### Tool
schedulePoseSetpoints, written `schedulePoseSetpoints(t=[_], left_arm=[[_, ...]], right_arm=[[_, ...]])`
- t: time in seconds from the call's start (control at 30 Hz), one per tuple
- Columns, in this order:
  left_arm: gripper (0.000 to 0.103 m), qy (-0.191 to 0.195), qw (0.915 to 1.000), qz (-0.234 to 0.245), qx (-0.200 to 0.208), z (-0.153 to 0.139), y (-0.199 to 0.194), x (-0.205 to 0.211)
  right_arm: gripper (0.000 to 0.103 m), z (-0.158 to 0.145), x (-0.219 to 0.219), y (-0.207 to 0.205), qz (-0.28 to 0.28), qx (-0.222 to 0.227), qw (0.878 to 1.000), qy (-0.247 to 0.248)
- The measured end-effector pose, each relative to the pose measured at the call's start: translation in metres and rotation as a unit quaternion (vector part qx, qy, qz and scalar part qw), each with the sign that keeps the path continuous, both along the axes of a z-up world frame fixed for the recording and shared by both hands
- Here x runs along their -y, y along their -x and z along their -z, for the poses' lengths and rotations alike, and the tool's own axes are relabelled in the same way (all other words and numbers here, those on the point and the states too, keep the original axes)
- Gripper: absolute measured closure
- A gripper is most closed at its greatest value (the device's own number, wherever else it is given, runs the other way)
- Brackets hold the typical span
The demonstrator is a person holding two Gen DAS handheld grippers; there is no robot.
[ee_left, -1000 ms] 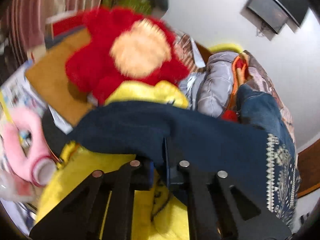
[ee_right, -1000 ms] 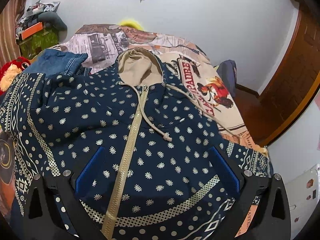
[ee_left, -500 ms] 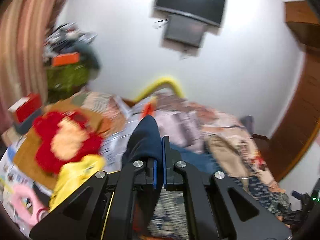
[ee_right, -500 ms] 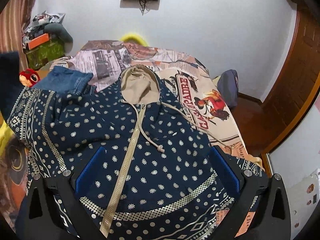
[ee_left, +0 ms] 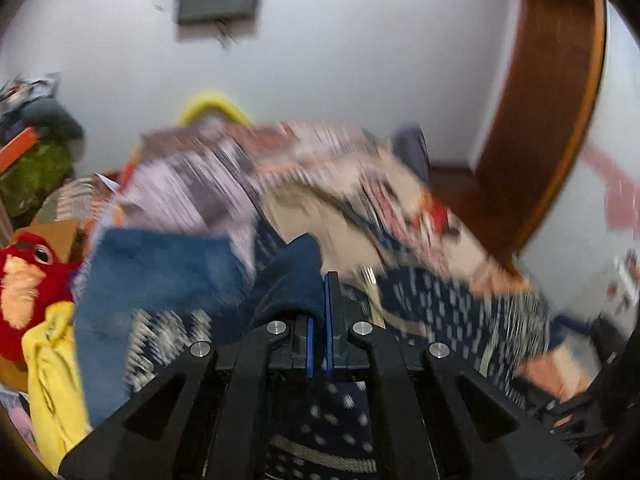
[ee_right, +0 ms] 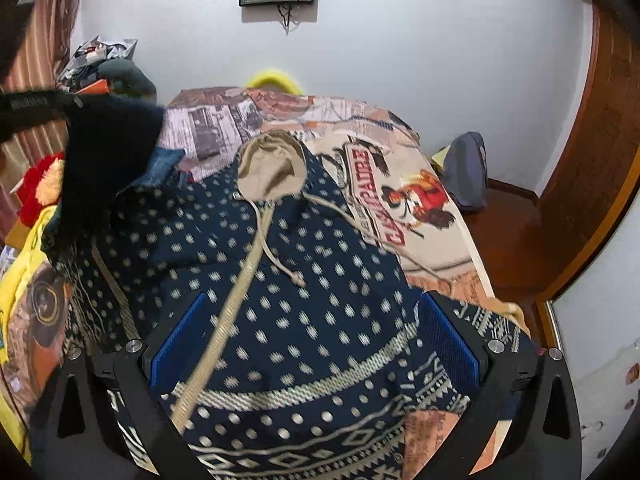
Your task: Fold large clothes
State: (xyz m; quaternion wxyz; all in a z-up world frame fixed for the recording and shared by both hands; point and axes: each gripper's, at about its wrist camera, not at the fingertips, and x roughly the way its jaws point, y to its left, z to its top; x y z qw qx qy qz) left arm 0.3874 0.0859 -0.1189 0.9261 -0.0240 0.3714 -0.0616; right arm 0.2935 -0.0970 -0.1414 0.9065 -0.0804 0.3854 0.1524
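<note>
A navy hoodie (ee_right: 304, 280) with cream dots, a beige hood (ee_right: 272, 164) and a beige zip lies front-up on the bed. My left gripper (ee_left: 318, 312) is shut on the hoodie's dark navy sleeve (ee_left: 292, 276), which bulges out past the blue pads. In the right wrist view that lifted sleeve (ee_right: 108, 152) hangs at the upper left, above the hoodie's shoulder. My right gripper (ee_right: 314, 320) stands open just above the hoodie's lower chest, with its blue pads (ee_right: 180, 332) wide apart on either side of the zip. The left wrist view is blurred.
Folded jeans (ee_left: 160, 268), a red plush toy (ee_left: 24, 276) and a yellow garment (ee_left: 52, 360) lie left of the hoodie. The printed bedspread (ee_right: 400, 184) drops off at the right towards a wooden door (ee_right: 592, 160) and a bag (ee_right: 468, 172) on the floor.
My left gripper has swung up and to the right with the sleeve, from over the plush toy to over the hoodie. The sleeve has come into the right wrist view. The right gripper shifted slightly.
</note>
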Motion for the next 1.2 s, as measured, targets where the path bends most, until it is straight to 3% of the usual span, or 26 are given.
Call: schedulePoseSetpoints(t=[0.23, 0.33, 0.4, 0.5, 0.7, 0.97, 1.2], left_arm=[[0.099, -0.078, 0.9884, 0.07, -0.11, 0.092, 0.009, 0.071], [0.085, -0.088, 0.983, 0.079, -0.14, 0.113, 0.019, 0.079], [0.063, -0.077, 0.9808, 0.081, -0.16, 0.119, 0.023, 0.078], [0.053, -0.06, 0.9834, 0.08, -0.152, 0.113, 0.036, 0.071], [0.043, -0.012, 0.9891, 0.059, -0.135, 0.084, 0.06, 0.039], [0.037, -0.034, 0.9946, -0.026, -0.094, 0.058, 0.092, -0.038], [0.037, -0.022, 0.9904, -0.085, -0.107, 0.077, 0.109, -0.1]], right_arm=[[0.0, 0.028, 0.015, 0.007, -0.007, -0.044, 0.999, 0.005], [0.0, 0.032, 0.02, 0.011, -0.007, -0.056, 0.998, 0.003], [0.0, 0.033, 0.022, 0.013, -0.007, -0.06, 0.998, 0.004], [0.0, 0.029, 0.022, 0.015, -0.006, -0.059, 0.998, 0.007], [0.0, 0.012, 0.007, 0.021, -0.015, -0.044, 0.999, 0.017], [0.001, -0.002, -0.045, 0.025, -0.067, -0.033, 0.997, -0.001], [0.002, 0.014, -0.105, 0.013, -0.114, -0.059, 0.992, -0.014]])
